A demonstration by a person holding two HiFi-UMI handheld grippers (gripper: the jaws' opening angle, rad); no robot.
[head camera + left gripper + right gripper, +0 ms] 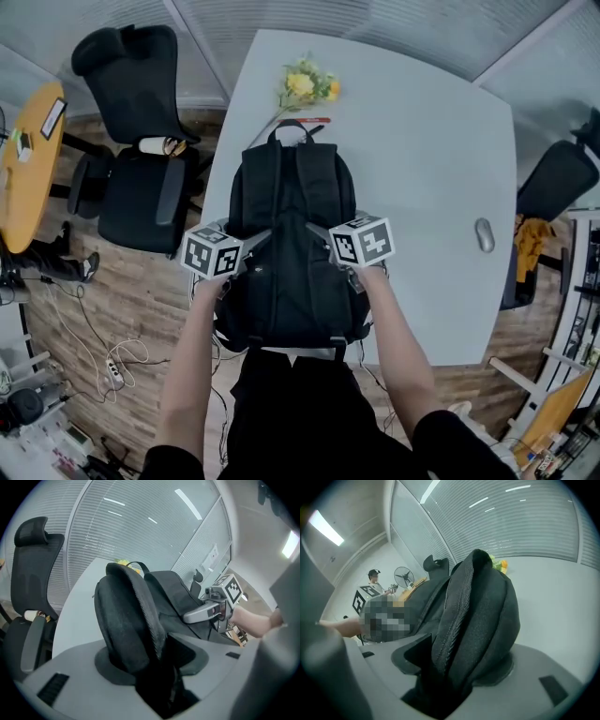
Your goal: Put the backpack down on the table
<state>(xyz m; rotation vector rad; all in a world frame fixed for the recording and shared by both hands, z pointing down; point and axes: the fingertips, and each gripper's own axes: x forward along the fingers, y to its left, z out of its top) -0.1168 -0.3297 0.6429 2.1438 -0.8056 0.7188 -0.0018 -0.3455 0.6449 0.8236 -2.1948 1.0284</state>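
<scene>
A black backpack (292, 253) lies with its strap side up over the near left part of the pale table (422, 187), its top handle pointing away from me. My left gripper (262, 240) is shut on the left shoulder strap (126, 616), which fills the space between its jaws. My right gripper (319, 232) is shut on the right shoulder strap (478, 616) in the same way. Both grippers point down and forward from the near side. From the head view I cannot tell whether the whole pack rests on the table.
Yellow flowers (307, 86) lie on the table beyond the backpack's handle. A grey mouse (484, 234) sits near the right edge. A black office chair (136, 159) stands left of the table, and an orange table (28, 159) stands at far left. A person stands in the background of the right gripper view.
</scene>
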